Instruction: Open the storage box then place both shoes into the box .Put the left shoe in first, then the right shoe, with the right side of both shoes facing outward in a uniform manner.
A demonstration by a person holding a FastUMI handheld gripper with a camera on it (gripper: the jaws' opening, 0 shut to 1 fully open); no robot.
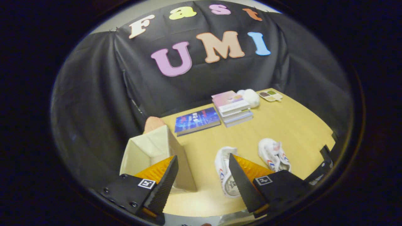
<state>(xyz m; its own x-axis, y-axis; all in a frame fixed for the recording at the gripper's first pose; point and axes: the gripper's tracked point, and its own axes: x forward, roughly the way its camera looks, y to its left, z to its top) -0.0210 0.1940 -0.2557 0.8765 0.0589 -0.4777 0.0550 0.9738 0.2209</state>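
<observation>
The storage box (157, 157) was a cream fabric cube, standing open on the wooden table beside the near left edge. The two shoes were white with red and blue side marks. The nearer shoe (224, 169) lay on its side, sole showing (partly hidden by the right finger). The farther shoe (273, 154) lay just to its right, apart from it and tipped over too.
</observation>
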